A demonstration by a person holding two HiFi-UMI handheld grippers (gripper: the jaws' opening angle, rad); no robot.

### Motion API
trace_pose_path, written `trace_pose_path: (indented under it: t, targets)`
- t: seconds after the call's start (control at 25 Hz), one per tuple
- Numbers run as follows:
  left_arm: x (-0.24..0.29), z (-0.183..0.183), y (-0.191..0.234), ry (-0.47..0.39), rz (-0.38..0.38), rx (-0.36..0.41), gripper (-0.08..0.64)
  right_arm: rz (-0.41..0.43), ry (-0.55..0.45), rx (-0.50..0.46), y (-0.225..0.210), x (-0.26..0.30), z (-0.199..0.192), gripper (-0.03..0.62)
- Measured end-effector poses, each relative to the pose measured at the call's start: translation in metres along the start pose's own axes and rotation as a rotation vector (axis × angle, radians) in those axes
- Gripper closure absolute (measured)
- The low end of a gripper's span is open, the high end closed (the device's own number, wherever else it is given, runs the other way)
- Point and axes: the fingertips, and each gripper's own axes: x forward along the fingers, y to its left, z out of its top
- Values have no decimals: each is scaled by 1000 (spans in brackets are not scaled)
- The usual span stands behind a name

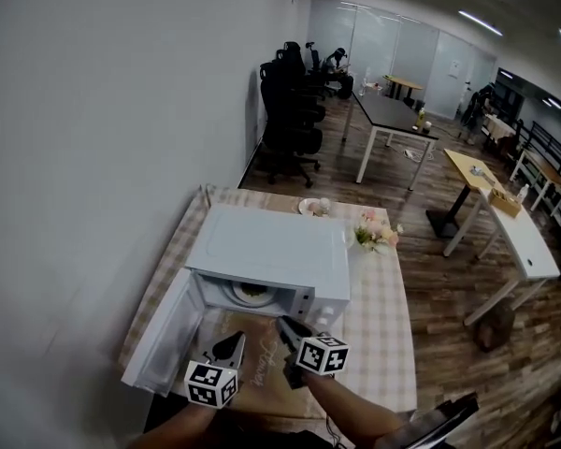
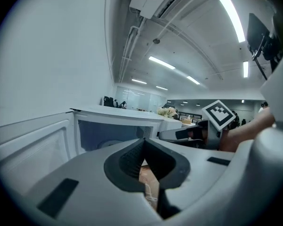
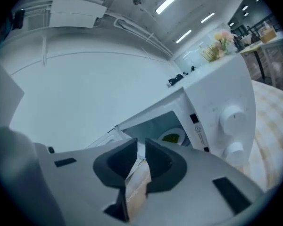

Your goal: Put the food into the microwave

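Observation:
The white microwave (image 1: 266, 251) stands on a checked tablecloth with its door (image 1: 164, 335) swung open to the left. Inside, a plate of greenish food (image 1: 253, 294) rests on the turntable; the food (image 3: 172, 138) also shows in the right gripper view. Both grippers hang in front of the opening, apart from the plate. My left gripper (image 1: 236, 340) has its jaws together with nothing in them (image 2: 144, 147). My right gripper (image 1: 284, 325) holds nothing; a narrow gap shows between its pads (image 3: 141, 149).
A wooden board (image 1: 262, 372) lies on the table in front of the microwave. Pink flowers (image 1: 376, 234) and a small dish (image 1: 311, 207) sit behind it. The microwave's knobs (image 3: 232, 117) are at its right front. A wall runs along the left.

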Motion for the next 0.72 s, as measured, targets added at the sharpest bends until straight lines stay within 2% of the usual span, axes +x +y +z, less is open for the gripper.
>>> trace_pose_path:
  t: [0.12,0.2,0.32,0.48,0.6,0.72]
  targets:
    - [-1,10,-7,-19,44,8,552,2,-34,-174,12,-26,26,543]
    - [-3,13,-9,-19,89,7,552,-4,-58,-251,16,-42,40,546]
    - [-8,24,-20,-48,88,21,552,46,-88,-298,28,-59,54,555]
    - [-20,37,-36,-94,91,69,552,17,-125,-478,35,-87,65,583]
    - [-24,41,-39,-97,100,110,552,49,-151,-463,39,-103,69,583]
    - [-31,46,-38,-110,117,88,552,45,-177,-518,44,-115,74,583]
